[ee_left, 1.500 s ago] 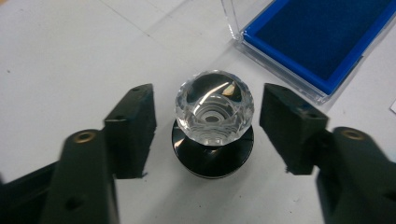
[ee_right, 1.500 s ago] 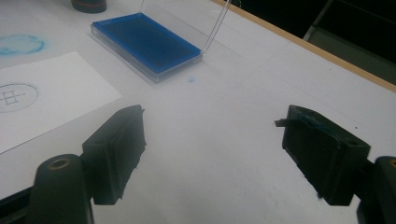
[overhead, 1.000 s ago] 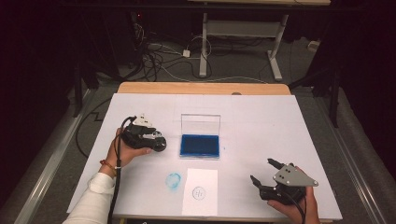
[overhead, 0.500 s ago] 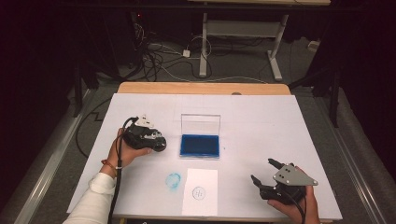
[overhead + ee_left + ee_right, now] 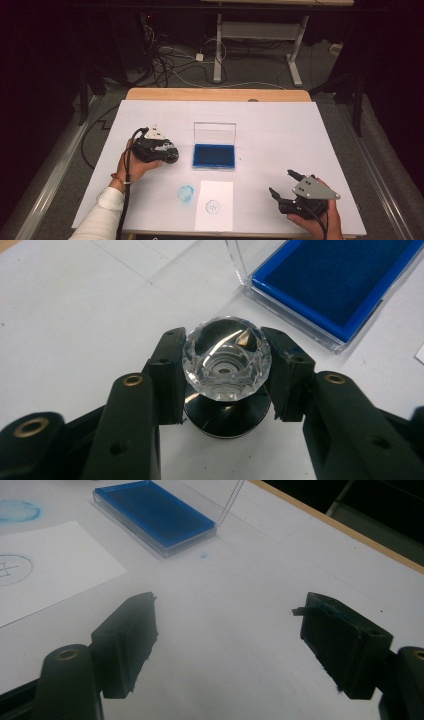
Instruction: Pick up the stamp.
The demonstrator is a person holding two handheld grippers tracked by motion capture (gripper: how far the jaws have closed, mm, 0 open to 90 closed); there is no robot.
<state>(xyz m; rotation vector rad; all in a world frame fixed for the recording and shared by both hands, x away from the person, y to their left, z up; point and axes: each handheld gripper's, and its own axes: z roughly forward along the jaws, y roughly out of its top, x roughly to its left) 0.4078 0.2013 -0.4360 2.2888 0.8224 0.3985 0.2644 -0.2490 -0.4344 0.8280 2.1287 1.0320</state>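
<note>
Clamping on the stamp [image 5: 226, 375] w/ the left tongs [image 5: 226, 377]: pads pressing on either side of its clear faceted knob, black round base sitting below on the desk [image 5: 75, 305]. Jaws just been closing, knob between them, now tight on it. Sitting just left of the ink pad [image 5: 214, 155], near its front corner in the left gripper view [image 5: 340, 285]; in the high view hidden under the left tongs [image 5: 169, 156].

Handling, as a guess: knob looking like hard glass or acrylic, stiff, smooth, prob. slippery on the facets, so gripping at the widest girth as now, not up near the crown where pads could slide off. Small and likely light, but top-heavy over a narrow neck; tipping poss. if lifted skewed. Chipping poss. if dropped.

Lying open right beside it: ink pad w/ blue felt, clear lid standing up at the far edge. Nearer the person from the ink pad: white paper sheet [image 5: 214, 205] w/ a faint round print, and a blue smudge [image 5: 186, 193] on the desk just left of that sheet.

Well to the right of the ink pad and nearer the person: right tongs [image 5: 284, 186] standing wide apart, nothing between the pads [image 5: 131, 630], hovering over bare desk.
</note>
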